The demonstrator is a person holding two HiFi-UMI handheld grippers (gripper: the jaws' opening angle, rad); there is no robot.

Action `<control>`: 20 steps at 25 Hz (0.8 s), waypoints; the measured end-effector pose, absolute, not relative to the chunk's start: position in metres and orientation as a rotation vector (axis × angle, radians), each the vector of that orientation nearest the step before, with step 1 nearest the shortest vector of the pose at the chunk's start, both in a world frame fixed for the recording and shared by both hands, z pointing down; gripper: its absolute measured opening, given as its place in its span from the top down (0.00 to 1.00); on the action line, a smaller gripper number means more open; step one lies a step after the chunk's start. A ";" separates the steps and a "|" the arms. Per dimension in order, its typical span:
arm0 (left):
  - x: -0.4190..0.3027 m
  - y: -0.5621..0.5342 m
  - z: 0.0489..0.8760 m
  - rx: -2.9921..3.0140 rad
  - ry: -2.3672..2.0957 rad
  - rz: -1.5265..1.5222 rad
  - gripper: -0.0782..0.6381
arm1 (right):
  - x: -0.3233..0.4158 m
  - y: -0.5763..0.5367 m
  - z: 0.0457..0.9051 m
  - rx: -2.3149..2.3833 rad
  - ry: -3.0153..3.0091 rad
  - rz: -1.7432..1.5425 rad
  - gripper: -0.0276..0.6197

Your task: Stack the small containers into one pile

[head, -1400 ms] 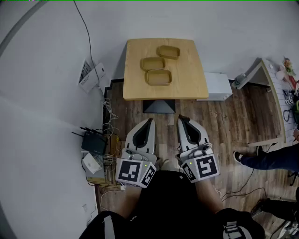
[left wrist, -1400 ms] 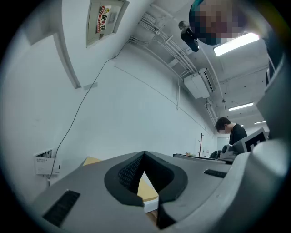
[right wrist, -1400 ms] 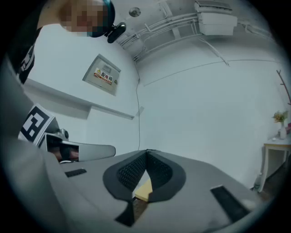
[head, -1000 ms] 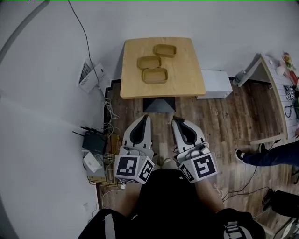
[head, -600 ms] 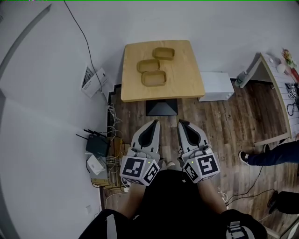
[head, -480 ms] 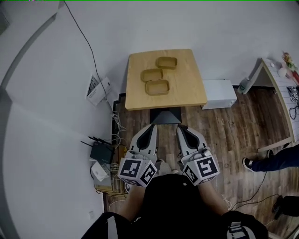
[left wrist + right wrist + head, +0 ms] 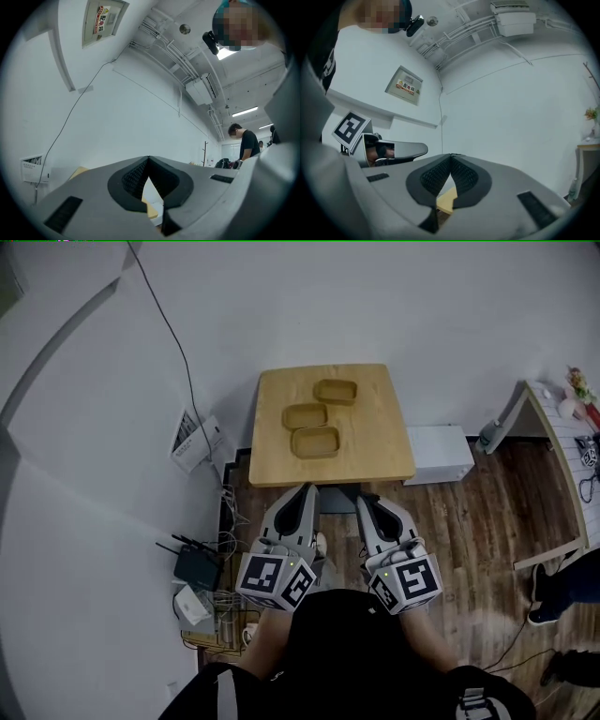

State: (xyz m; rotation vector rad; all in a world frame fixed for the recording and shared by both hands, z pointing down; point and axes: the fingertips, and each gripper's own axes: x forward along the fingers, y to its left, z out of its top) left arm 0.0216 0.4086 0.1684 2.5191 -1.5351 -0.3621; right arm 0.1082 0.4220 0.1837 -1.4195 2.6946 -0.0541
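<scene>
Head view: three shallow tan rectangular containers (image 7: 305,415) lie close together, unstacked, on the square light-wood table (image 7: 375,451), at twelve o'clock from the grey left gripper (image 7: 304,489) and grey right gripper (image 7: 365,502). Left gripper view: jaws pressed together, empty. Right gripper view: jaws together, nothing between.

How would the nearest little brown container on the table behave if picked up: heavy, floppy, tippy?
The nearest container looks shallow and thin-walled, so it is probably light for its size. It sits wide and flat on the table, so it seems unlikely to tip or roll. Its raised rim may flex slightly if pinched.
</scene>
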 end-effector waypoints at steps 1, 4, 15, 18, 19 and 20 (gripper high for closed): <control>0.021 0.397 0.170 2.515 -1.528 -0.374 0.89 | 0.112 0.411 0.184 -1.440 2.683 -0.044 0.95; 0.020 0.358 0.180 2.493 -1.520 -0.383 0.89 | 0.119 0.374 0.190 -1.496 2.666 -0.045 0.95; -0.044 0.223 0.217 2.330 -1.654 -0.175 0.89 | 0.070 0.240 0.217 -1.497 2.703 -0.180 0.95; -0.057 0.189 0.227 2.320 -1.651 -0.121 0.89 | 0.063 0.205 0.230 -1.521 2.690 -0.240 0.95; -0.058 0.178 0.231 2.324 -1.635 -0.109 0.89 | 0.061 0.192 0.233 -1.535 2.691 -0.250 0.95; -0.058 0.166 0.234 2.326 -1.618 -0.103 0.89 | 0.059 0.179 0.234 -1.549 2.695 -0.249 0.95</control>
